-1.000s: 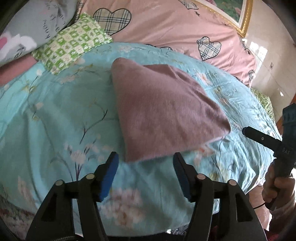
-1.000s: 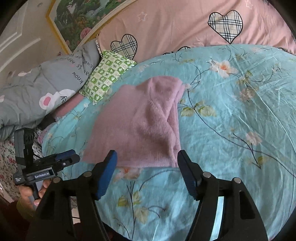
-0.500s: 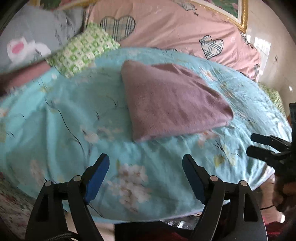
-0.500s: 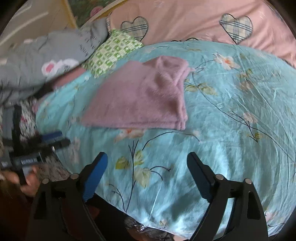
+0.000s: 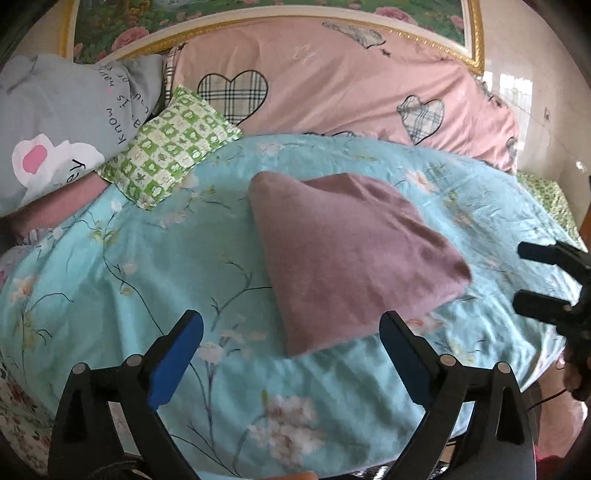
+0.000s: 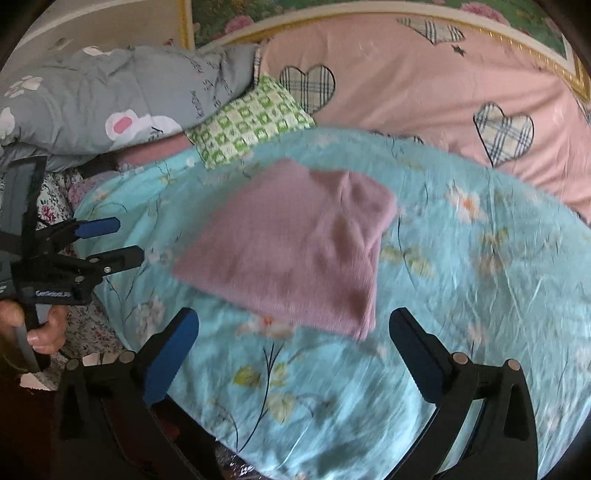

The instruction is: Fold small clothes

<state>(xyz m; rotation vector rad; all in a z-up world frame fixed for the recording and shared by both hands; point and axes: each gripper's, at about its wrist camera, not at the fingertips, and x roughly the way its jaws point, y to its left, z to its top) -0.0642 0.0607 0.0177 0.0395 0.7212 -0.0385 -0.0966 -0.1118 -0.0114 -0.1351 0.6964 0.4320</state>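
Note:
A folded mauve knit garment (image 5: 351, 254) lies flat on the turquoise floral bedsheet (image 5: 147, 266); in the right wrist view the garment (image 6: 295, 243) sits in the middle. My left gripper (image 5: 291, 332) hovers above the sheet near the garment's front edge, its jaws opening wide with nothing between them. My right gripper (image 6: 293, 332) hangs back from the garment's near corner, its jaws opening too and empty. Each gripper shows in the other's view: the right gripper (image 5: 543, 277) at the far right, the left gripper (image 6: 107, 240) at the far left, held by a hand (image 6: 40, 328).
A green checked pillow (image 5: 170, 144) lies behind the garment, beside a grey printed duvet (image 5: 62, 114) at the left. A pink quilt with plaid hearts (image 5: 332, 81) fills the back under a gilt-framed flower headboard (image 5: 469, 33). The bed's front edge runs just below both grippers.
Both grippers let go of the garment's front edge, widened their jaws and drew back and up. The garment stays folded on the sheet.

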